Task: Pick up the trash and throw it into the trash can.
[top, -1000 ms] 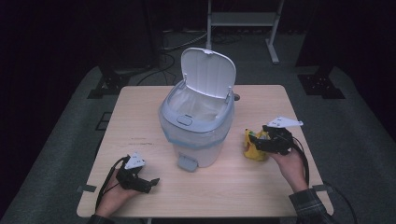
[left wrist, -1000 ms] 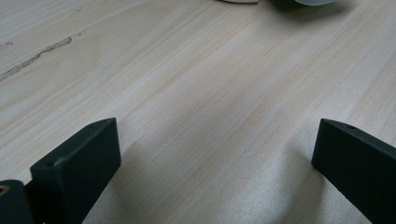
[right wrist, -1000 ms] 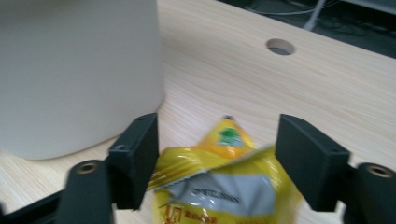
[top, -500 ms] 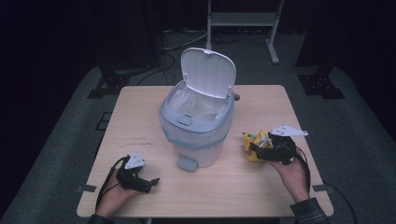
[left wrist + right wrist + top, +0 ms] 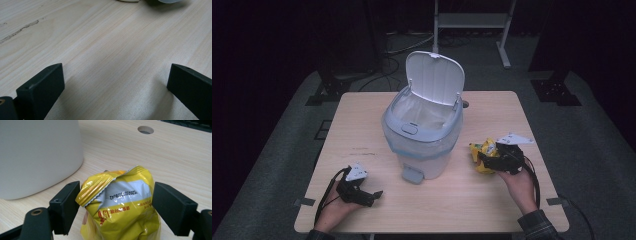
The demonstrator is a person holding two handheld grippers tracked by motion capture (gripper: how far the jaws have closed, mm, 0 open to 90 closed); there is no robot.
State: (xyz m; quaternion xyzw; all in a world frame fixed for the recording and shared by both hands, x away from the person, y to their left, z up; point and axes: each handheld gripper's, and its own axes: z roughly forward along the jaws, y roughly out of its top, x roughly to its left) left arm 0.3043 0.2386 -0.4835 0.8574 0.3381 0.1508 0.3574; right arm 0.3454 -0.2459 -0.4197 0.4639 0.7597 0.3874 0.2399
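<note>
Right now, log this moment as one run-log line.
right gripper: jaws just closing around yellow snack bag, grip unclear | left gripper: open, idle on table | bin: lid up

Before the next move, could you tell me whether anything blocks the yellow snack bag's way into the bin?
Nothing visible does: the yellow snack bag sits between the right gripper's jaws, and the bin beside it has its lid up.

Spread black jaws over wooden table (image 5: 112, 57)

Dark lab: lone table (image 5: 362, 120), stand legs (image 5: 504, 55)
</note>
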